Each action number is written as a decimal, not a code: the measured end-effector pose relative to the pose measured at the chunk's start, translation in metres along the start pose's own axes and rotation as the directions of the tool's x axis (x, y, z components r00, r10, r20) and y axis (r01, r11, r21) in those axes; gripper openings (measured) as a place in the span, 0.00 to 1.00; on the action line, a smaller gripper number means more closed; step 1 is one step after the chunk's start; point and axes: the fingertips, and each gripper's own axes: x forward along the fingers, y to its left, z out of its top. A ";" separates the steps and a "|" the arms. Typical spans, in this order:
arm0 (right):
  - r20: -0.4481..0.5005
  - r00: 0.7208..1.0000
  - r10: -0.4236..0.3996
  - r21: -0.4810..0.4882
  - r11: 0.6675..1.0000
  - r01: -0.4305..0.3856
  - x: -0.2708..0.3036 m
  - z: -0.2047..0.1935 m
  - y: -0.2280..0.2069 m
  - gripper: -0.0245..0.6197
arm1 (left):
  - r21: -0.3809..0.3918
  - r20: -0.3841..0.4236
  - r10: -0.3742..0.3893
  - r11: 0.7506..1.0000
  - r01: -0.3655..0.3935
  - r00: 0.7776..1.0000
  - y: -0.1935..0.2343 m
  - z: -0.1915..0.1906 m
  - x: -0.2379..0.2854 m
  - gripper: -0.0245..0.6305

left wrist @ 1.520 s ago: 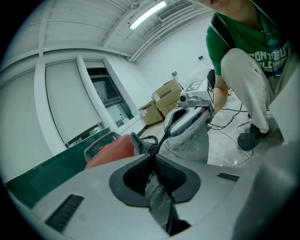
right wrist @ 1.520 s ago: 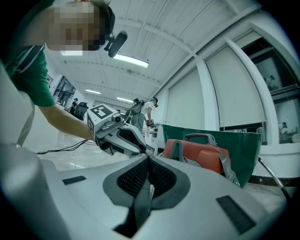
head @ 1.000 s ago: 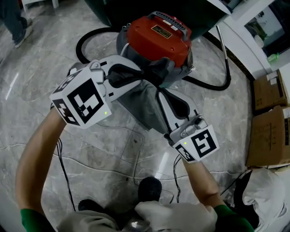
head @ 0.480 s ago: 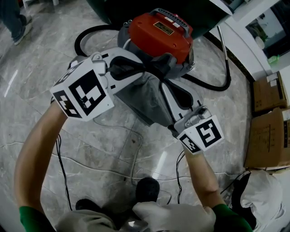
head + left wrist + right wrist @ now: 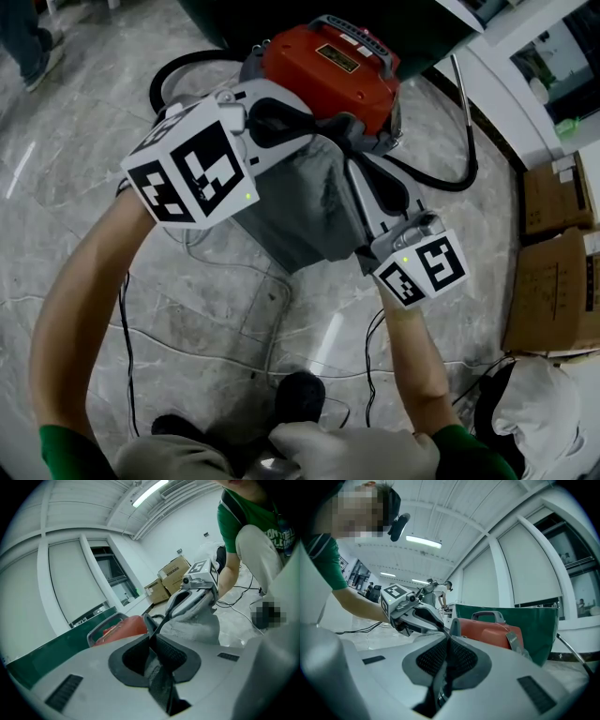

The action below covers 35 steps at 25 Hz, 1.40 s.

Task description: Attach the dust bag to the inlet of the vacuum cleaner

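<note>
Indoors, marble floor (image 5: 84,150), cardboard boxes (image 5: 555,281); left gripper (image 5: 153,640), right gripper (image 5: 447,643) each clamp dust bag (image 5: 291,206).

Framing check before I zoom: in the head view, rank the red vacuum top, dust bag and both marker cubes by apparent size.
1. Left marker cube, red vacuum top, dust bag: too alike to rank; cube is nearest the camera.
2. Right marker cube: clearly smallest.

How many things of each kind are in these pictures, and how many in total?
Vacuum: 1
Dust bag: 1
Hose: 1
Hand-held grippers: 2
Boxes: 2
Total: 7
</note>
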 end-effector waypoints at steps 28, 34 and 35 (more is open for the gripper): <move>-0.111 0.988 -0.111 0.045 0.992 0.116 -0.002 -0.005 -0.010 0.08 | -0.166 -0.034 0.227 0.959 -0.229 0.973 0.006 -0.010 0.011 0.10; -0.122 0.979 -0.167 0.002 0.986 0.168 -0.018 -0.001 -0.009 0.08 | -0.150 -0.010 0.304 0.941 -0.302 0.953 0.012 -0.006 -0.003 0.10; -0.124 0.976 -0.177 -0.003 0.984 0.178 -0.022 0.000 -0.010 0.08 | -0.158 -0.004 0.315 0.937 -0.311 0.949 0.014 -0.005 -0.006 0.10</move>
